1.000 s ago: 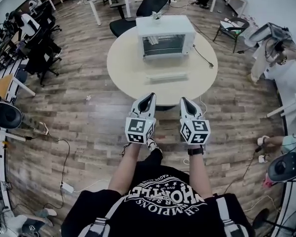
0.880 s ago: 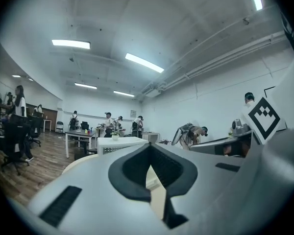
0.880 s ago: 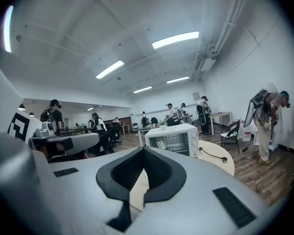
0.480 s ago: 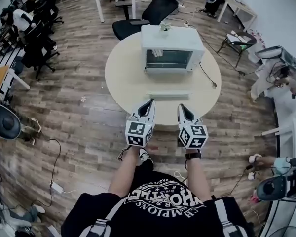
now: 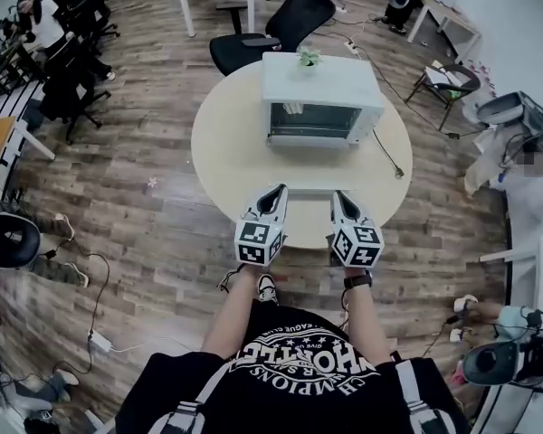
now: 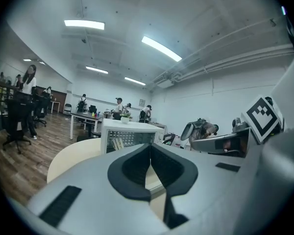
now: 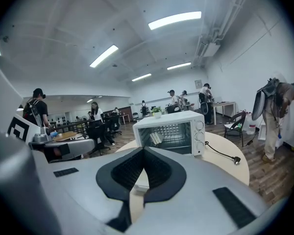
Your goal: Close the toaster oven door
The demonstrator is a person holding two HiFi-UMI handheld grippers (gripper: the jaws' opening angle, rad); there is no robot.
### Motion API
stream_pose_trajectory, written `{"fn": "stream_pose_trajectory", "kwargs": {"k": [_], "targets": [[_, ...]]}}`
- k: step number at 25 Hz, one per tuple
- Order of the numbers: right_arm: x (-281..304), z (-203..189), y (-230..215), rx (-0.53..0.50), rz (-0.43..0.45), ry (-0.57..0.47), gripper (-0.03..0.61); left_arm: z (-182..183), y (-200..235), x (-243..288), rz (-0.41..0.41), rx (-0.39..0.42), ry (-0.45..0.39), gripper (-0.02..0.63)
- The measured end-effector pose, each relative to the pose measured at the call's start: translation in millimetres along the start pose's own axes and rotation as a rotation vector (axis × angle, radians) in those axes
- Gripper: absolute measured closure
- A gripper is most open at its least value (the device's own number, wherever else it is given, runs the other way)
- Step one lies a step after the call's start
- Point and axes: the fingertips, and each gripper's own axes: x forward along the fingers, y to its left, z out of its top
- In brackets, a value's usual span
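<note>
Round table [image 5: 231,152]: left gripper [image 5: 275,190], right gripper [image 5: 338,195] parallel, closed, facing toaster oven [image 5: 321,84].

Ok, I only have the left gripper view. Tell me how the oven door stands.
Observer: In the head view the toaster oven door is folded down flat. Its front edge shows between the left gripper and the right gripper.
Operator: Give me the right gripper's jaws.
Observer: Its own view shows them together with nothing between, pointing at the oven.
Operator: Report anything loose on the table.
Observer: A black power cord lies on the round table to the right of the oven, its plug free.
</note>
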Motion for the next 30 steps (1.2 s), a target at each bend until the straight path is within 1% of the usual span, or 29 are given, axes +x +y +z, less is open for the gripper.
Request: {"fn": "stream_pose_trajectory", "kwargs": {"k": [4,7,10,14,19,21,25,28,30], "targets": [[27,-13,-11,0.002,-0.022,0.025,0.558,-18,16,22,-0.01,-0.022,0.049,0.577],[41,-30,-27,-0.007,-0.024,0.068,0.558,-46,21,38,-0.002,-0.068,0.107,0.567],[54,-51,-53,-0.004,-0.036,0.113,0.555,-72,22,56,0.009,-0.084,0.166,0.554],[70,-81,-83,0.009,-0.05,0.177,0.554,-96,30,70,0.048,-0.091,0.231,0.545],[84,-111,-116,0.001,-0.048,0.27,0.531,-131,48,78,0.147,-0.169,0.292,0.531],[92,-118,-124,0.009,-0.045,0.287,0.52,-141,57,80,0.172,-0.178,0.326,0.502],[100,-133,-146,0.021,-0.059,0.308,0.505,-167,61,84,0.19,-0.204,0.379,0.464],[100,-141,-159,0.052,-0.073,0.319,0.495,-181,61,82,0.198,-0.248,0.398,0.445],[101,-144,-167,0.062,-0.076,0.323,0.486,-187,61,84,0.2,-0.264,0.407,0.435]]}}
